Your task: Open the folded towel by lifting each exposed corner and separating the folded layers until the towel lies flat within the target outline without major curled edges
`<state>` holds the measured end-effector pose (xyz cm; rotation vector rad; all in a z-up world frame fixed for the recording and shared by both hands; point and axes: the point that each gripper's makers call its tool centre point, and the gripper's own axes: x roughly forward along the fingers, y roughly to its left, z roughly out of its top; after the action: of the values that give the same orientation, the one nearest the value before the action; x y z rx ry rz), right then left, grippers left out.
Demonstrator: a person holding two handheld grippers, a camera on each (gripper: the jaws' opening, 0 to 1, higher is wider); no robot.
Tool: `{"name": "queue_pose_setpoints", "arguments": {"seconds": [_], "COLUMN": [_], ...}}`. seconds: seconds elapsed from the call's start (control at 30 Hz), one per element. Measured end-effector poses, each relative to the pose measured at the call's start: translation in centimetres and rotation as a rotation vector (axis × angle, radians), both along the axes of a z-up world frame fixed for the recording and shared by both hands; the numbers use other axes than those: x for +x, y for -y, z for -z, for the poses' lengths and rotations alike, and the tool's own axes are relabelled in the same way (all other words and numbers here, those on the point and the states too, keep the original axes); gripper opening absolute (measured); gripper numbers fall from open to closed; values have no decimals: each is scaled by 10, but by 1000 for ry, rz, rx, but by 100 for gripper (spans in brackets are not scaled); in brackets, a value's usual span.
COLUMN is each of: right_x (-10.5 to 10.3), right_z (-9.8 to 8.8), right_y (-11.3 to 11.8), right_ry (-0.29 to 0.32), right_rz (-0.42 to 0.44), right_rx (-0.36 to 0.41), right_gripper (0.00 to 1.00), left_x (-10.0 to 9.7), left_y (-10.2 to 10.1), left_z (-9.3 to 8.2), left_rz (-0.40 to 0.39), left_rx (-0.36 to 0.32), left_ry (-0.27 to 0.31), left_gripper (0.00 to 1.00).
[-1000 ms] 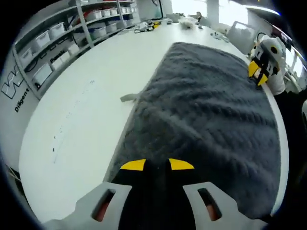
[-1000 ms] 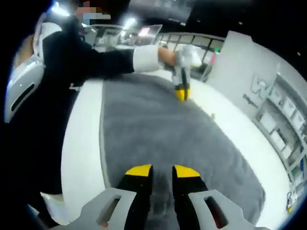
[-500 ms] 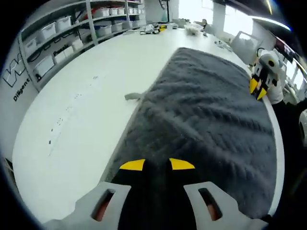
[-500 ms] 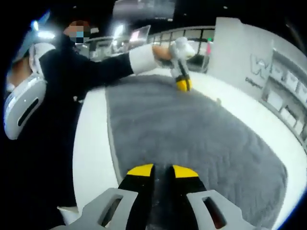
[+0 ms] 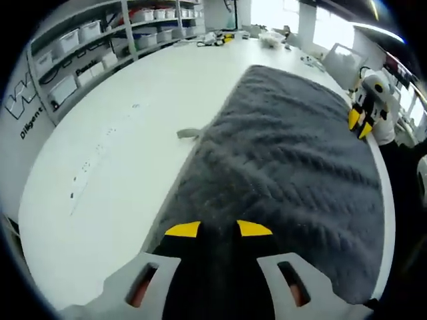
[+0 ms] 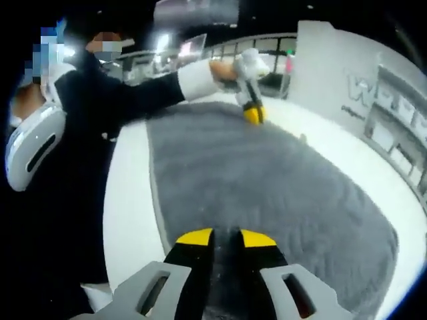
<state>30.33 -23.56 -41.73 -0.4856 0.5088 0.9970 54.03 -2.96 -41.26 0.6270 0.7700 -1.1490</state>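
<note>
Grey towel [image 5: 287,160]: spread nearly flat across the centre and right of the white bench [image 5: 113,167], a small tab jutting at its left edge. Left gripper [image 5: 218,229], lower centre of its view, is clamped on a near corner; right gripper [image 6: 227,237], lower centre of its view, has its jaws almost together on the opposite end, both held low and level. Risk, as judged: uneven pulling could drag or curl an edge.
</note>
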Motion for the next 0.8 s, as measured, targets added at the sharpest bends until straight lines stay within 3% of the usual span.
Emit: {"name": "queue_pose_setpoints", "arguments": {"seconds": [0.13, 0.27, 0.37, 0.5, 0.6, 0.8], "right_x": [3, 18, 21, 13, 12, 15], "right_z": [-6, -20, -22, -14, -13, -12], "right_y": [6, 19, 25, 30, 40, 52], "right_ry": [38, 77, 75, 53, 69, 87], "right_rz": [8, 101, 139, 137, 148, 176], "right_rx": [7, 51, 61, 34, 23, 23], "right_gripper": [17, 17, 17, 17, 17, 17], "left_x": [-2, -5, -9, -13, -23, -29], "left_y": [0, -4, -11, -39, -64, -99], "left_z": [-16, -29, -33, -25, -17, -20], "left_rz": [-6, 0, -8, -20, -11, -41], "left_rx": [-41, -51, -48, 52, 113, 139], "left_ry": [6, 50, 48, 47, 3, -8], "left_gripper": [19, 19, 19, 19, 19, 18]}}
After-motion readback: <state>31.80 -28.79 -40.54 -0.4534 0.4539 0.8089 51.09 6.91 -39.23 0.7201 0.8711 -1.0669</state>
